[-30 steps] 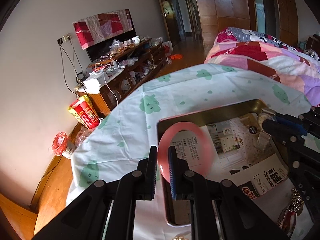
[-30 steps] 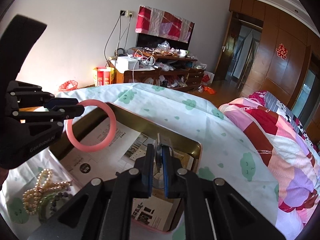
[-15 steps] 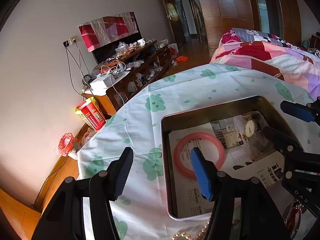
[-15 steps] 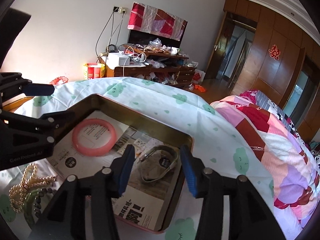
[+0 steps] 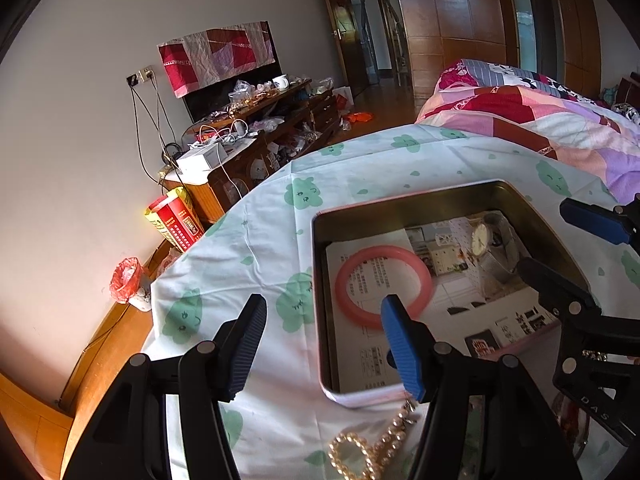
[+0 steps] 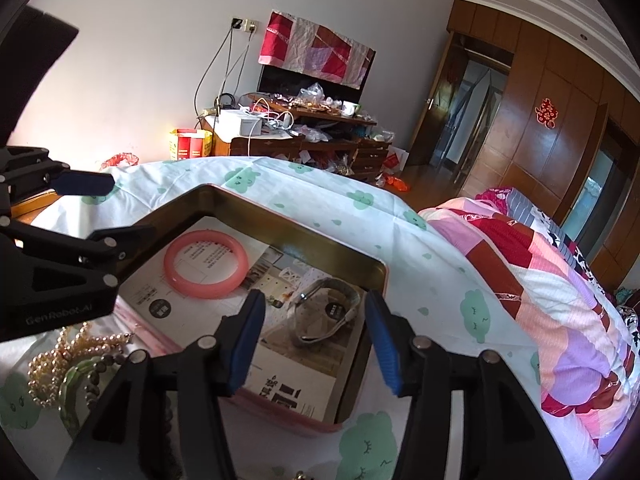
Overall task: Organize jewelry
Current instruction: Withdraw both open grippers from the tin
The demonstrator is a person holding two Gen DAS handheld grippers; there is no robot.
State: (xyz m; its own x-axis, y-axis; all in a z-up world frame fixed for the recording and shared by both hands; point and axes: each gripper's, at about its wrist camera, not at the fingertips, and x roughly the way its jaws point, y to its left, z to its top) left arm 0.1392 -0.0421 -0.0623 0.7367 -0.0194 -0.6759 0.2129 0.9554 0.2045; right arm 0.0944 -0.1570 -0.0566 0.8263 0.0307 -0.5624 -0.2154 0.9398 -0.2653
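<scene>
A pink bangle (image 5: 383, 285) (image 6: 206, 263) lies flat on printed paper inside a metal tin (image 5: 416, 197) (image 6: 280, 226). A silver wristwatch (image 5: 494, 246) (image 6: 326, 312) lies in the tin to its right. My left gripper (image 5: 324, 344) is open and empty, above the tin's near left corner. My right gripper (image 6: 314, 340) is open and empty, above the watch. A pearl necklace (image 5: 370, 450) (image 6: 60, 360) and a green beaded bracelet (image 6: 78, 384) lie on the cloth in front of the tin.
The tin sits on a white tablecloth with green prints (image 5: 256, 240) (image 6: 420, 264). A bed with a patchwork quilt (image 6: 540, 280) stands to the right. A cluttered wooden cabinet (image 5: 260, 140) and a red box (image 5: 174, 222) stand by the far wall.
Both grippers opened. The left let go of the pink bangle, the right of the watch, and both now lie in the tin. Both grippers have drawn back.
</scene>
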